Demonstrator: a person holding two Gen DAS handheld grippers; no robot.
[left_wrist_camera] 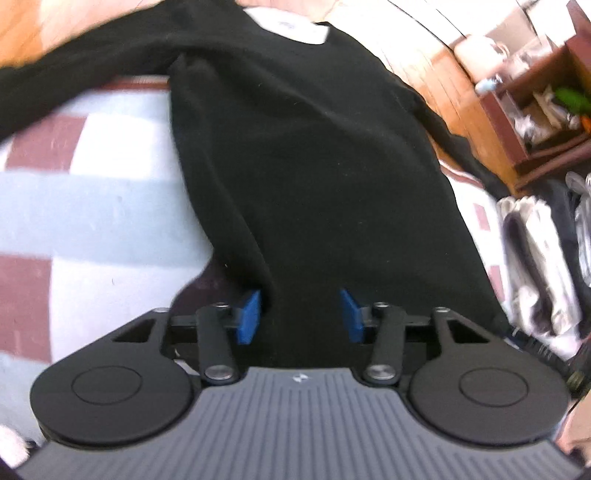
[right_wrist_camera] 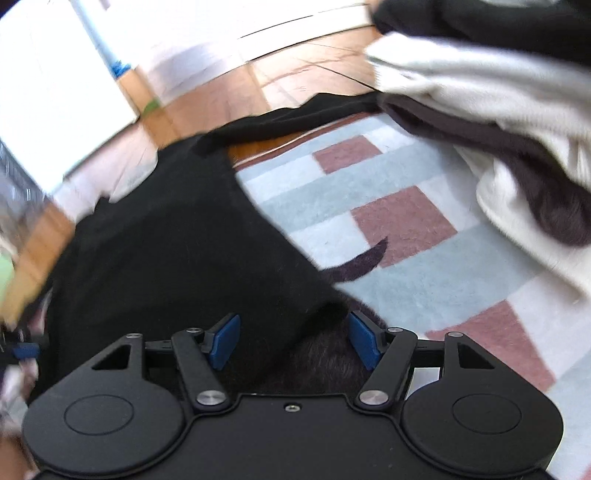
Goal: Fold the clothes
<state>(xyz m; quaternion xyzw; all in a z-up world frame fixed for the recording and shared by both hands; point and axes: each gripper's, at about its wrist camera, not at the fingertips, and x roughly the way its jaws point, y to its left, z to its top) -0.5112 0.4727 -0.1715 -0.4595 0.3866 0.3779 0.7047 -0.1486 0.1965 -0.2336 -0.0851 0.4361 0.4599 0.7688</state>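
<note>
Black cloth filled the middle of both wrist views: a black garment (left_wrist_camera: 314, 166) ran from the lower centre of the left view up to the top, where a white label (left_wrist_camera: 286, 24) sat at what looked like its neckline, and in the right view the same garment (right_wrist_camera: 166, 251) spread from the lower centre toward the upper left, one long strip of it trailing toward the top centre. It lay over a checked rug (left_wrist_camera: 92, 206) of pale blue, white and dull red blocks, seemingly partly lifted, though blur left that unsure. The left gripper (left_wrist_camera: 301, 317) had its blue pads apart with fabric bunched between them; whether they pinched it could not be told. The right gripper (right_wrist_camera: 295, 341) also stood with its pads spread, the garment's edge lying between them, not visibly clamped. Judging by this, the step in hand was a two-handed hold along one edge, either for spreading the garment flat or for carrying that edge over in a fold; both fit. Any next move would call for even tension between both grippers. At the upper right of the right view lay a heap of white and dark clothes (right_wrist_camera: 480, 110). A wooden shelf unit (left_wrist_camera: 535, 110) at the upper right of the left view held small, blurred items.
</note>
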